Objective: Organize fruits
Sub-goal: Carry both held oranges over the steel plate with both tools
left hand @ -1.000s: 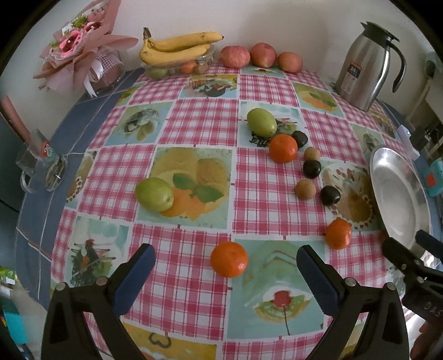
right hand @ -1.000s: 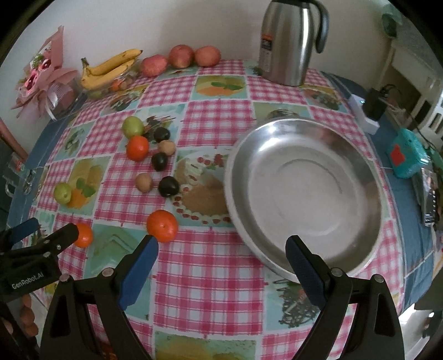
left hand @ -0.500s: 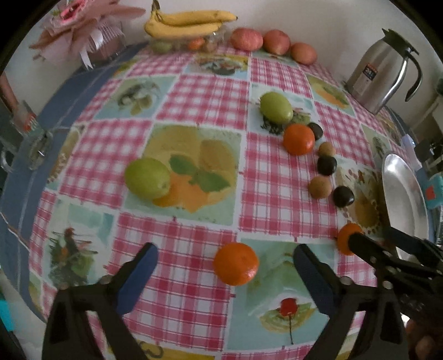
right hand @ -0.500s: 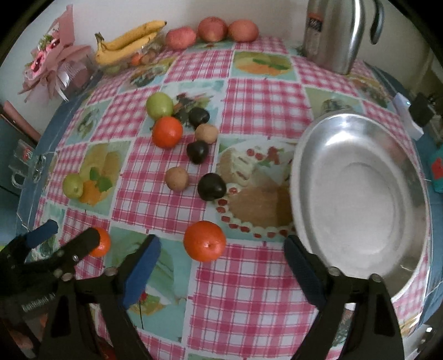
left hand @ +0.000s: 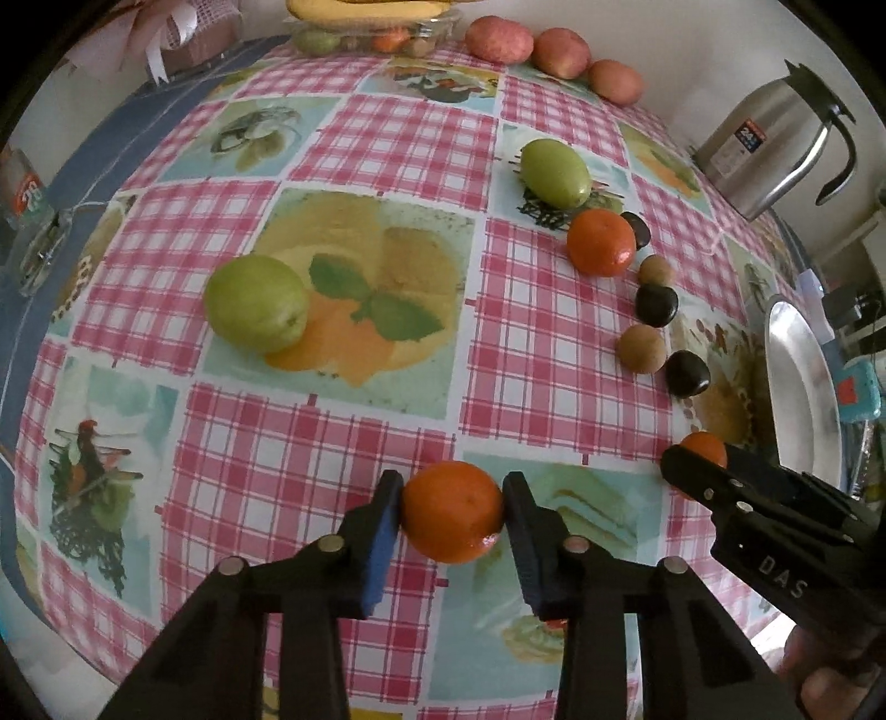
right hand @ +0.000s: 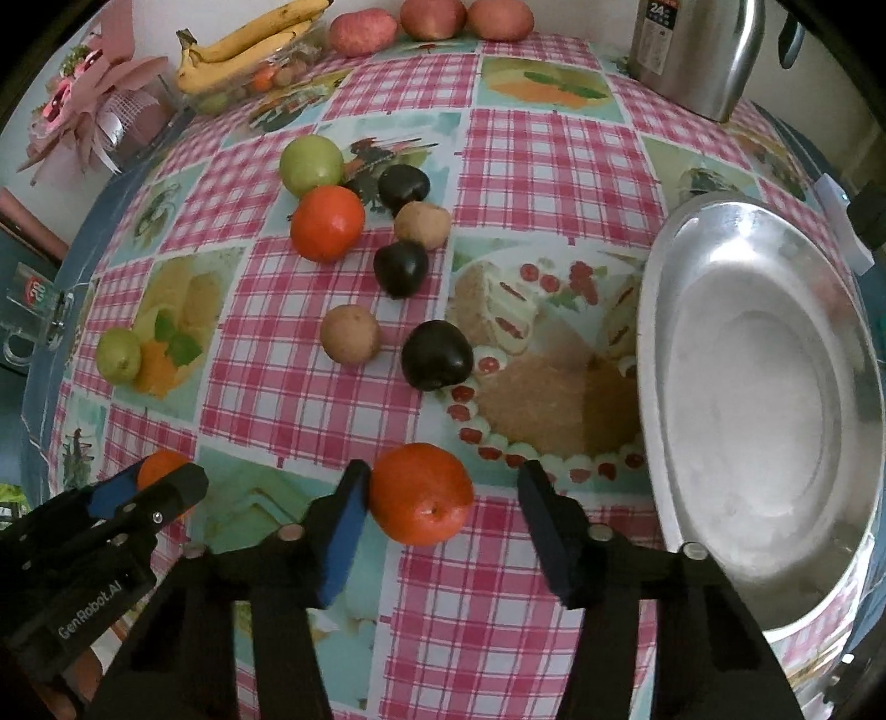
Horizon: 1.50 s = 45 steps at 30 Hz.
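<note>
My left gripper [left hand: 449,518] is shut on an orange mandarin [left hand: 452,512] resting on the checked tablecloth. My right gripper [right hand: 440,501] is open around a second mandarin [right hand: 421,494]; its left pad touches the fruit and the right pad stands apart. The steel plate [right hand: 698,266] lies empty to the right. A third mandarin [right hand: 326,223], two green fruits [right hand: 310,164] [right hand: 118,355], dark plums [right hand: 436,355] and brown fruits [right hand: 350,334] lie scattered beyond.
Bananas [right hand: 249,47] on a clear container and three apples [right hand: 432,16] sit at the far edge. A steel kettle [right hand: 698,55] stands far right. A pink bouquet [right hand: 83,105] and a glass mug [right hand: 33,310] are on the left.
Both grippers moved forward and down to the two near mandarins. The left gripper closed onto its mandarin. The right gripper narrowed around the other.
</note>
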Available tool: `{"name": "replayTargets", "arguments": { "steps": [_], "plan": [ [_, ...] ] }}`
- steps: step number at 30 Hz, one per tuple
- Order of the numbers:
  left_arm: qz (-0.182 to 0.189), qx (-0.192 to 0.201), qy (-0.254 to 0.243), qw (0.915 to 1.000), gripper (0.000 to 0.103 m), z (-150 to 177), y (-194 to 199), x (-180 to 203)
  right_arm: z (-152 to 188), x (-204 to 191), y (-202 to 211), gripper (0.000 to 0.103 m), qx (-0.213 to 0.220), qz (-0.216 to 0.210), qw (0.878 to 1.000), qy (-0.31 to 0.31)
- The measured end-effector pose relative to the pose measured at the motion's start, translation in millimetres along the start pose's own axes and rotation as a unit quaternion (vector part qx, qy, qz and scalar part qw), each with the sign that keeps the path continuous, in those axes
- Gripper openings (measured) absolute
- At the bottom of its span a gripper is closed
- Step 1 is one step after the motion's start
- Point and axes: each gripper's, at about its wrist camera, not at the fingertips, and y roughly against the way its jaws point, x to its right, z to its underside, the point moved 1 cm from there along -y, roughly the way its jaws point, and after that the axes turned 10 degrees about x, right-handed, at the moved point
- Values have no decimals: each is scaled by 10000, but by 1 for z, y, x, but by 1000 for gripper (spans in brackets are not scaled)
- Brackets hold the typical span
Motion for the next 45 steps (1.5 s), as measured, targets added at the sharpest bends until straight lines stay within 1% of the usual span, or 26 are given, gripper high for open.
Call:
{"name": "replayTargets", "arguments": {
  "steps": [2, 3, 4, 6, 9, 15, 19, 23, 24, 26, 30, 40, 45],
  "plan": [
    [7, -6, -8, 10000, 39, 0, -2, 3, 0, -2, -1, 46, 7, -75, 10000, 7],
    [3, -32, -4, 10000, 39, 0, 0, 4, 0, -4, 0, 39, 24, -123, 9999, -11],
    [-5, -21, -10, 10000, 39, 1, 0, 5, 0, -5, 1, 38, 46, -130, 9999, -13],
    [19, -7, -4, 10000, 39, -2, 4, 5, 0, -6, 2, 38, 58, -98, 9999, 36],
    [54, 14, 34, 10000, 39, -4, 9, 3, 1, -6, 5, 38, 44, -230, 9997, -10],
    [88, 118, 199, 9997, 39, -15, 25, 3, -9, -10, 32, 38, 450, -274, 9986, -40],
    [105, 275, 302, 9991, 39, -34, 38, 14, -20, -2, 43, 38, 586, -100, 9981, -170],
    [205, 440, 277, 9984, 39, -51, 49, 37, -32, 8, 51, 38, 692, 10, 9967, -414],
    [267, 484, 286, 9981, 39, -56, 51, 43, -31, 12, 54, 38, 708, 35, 9965, -447],
    [352, 508, 313, 9976, 39, -64, 51, 55, -36, 22, 59, 38, 745, 112, 9956, -561],
    [406, 502, 260, 9976, 39, -73, 46, 80, -43, 44, 66, 38, 838, 230, 9932, -774],
    [663, 367, -201, 9969, 39, -81, 27, 147, -48, 105, 72, 38, 911, 679, 9863, -1199],
    [810, 266, -485, 9952, 39, -79, 17, 178, -48, 131, 74, 38, 924, 807, 9825, -1402]
  ]
}}
